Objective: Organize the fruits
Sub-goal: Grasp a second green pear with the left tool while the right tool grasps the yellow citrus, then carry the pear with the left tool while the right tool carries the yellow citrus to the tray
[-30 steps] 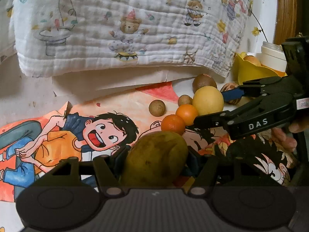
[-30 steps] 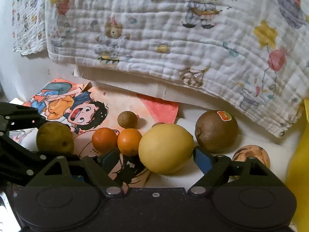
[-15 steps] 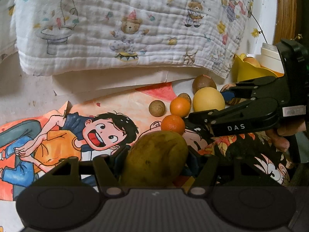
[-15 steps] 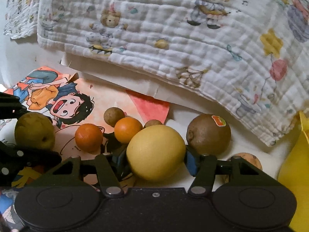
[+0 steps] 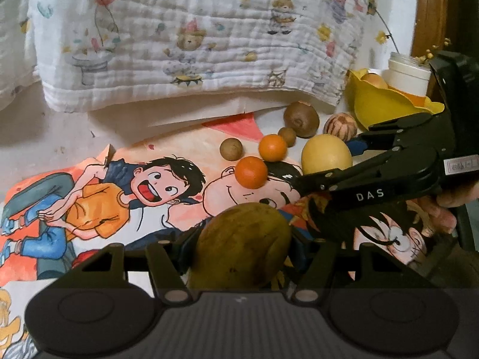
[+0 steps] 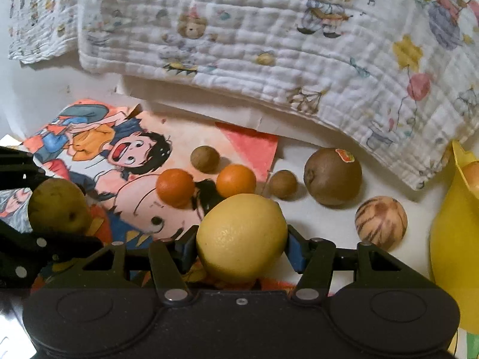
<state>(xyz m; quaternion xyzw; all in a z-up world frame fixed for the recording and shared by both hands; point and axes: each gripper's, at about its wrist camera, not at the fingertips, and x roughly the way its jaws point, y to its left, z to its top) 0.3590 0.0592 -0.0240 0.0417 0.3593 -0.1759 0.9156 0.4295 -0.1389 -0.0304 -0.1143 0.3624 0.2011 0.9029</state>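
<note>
Left tongs point(image 5: 241, 254) clamp a brownish-green fruit point(image 5: 242, 245) at 6 o'clock; right tongs point(image 6: 241, 248), just closed, pinch a yellow lemon point(image 6: 241, 236) above the cartoon-papered desk point(image 6: 143, 161).

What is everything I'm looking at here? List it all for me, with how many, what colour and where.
Lemon: one, yellow, between the right gripper's pads.
Pear-like fruit: one, greenish-brown, between the left gripper's pads.
Oranges: two, orange, on the cartoon poster.
Small round fruits: two, brown, beside the oranges.
Kiwi: one, brown with sticker, near the blanket's edge.
Striped fruit: one, tan, next to the yellow bowl.
Yellow bowl: one, far right, fruit inside.
White jar: one, behind the bowl.
Cartoon poster: one, multicoloured, under the fruit.
Blanket: white, bear print, behind.
Left gripper: black, gripping.
Right gripper: black, gripping.
</note>
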